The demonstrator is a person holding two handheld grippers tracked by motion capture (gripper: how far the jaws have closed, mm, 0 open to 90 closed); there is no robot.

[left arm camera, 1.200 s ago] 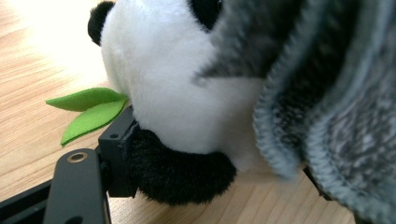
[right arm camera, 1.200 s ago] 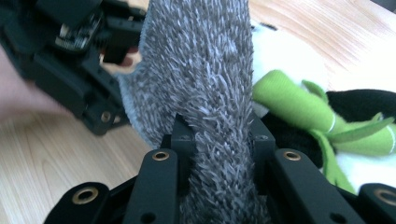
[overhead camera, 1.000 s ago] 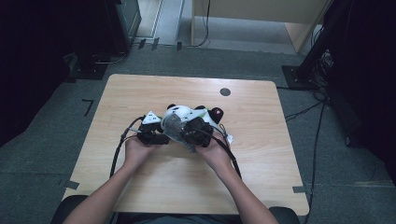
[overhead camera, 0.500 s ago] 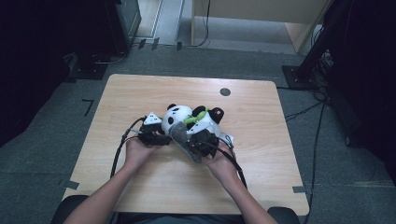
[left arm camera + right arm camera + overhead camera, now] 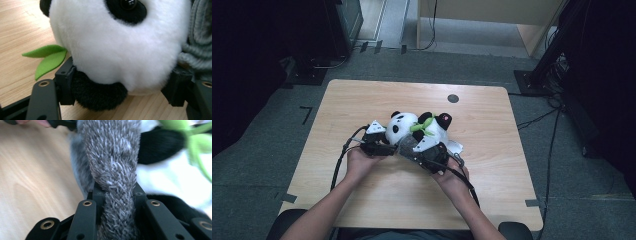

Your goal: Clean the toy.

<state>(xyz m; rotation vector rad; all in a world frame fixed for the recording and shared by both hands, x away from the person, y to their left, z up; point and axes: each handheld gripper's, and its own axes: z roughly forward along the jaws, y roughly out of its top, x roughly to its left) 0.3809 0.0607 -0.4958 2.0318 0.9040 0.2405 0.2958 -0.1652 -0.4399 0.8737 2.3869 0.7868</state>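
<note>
In the high view, the plush panda [image 5: 414,127] is lying near the middle of the wooden table [image 5: 492,200], with the left gripper [image 5: 379,146] meeting it at its head end and the right gripper [image 5: 414,148] working just on the person's side of the panda, pulling a grey cloth [image 5: 408,145] away from it. In the left gripper view, the jaws are pressing into either side of the panda's head [image 5: 117,47], having just been closing a little further, so they are holding it; green felt leaves [image 5: 46,58] are lying on the table beside the head. In the right gripper view, the jaws are pinching the grey fuzzy cloth [image 5: 112,170] tightly, with the panda just beyond. To do this well, the left grip should probably be staying firm and low on the head while the right is drawing the cloth steadily, not jerking.
</note>
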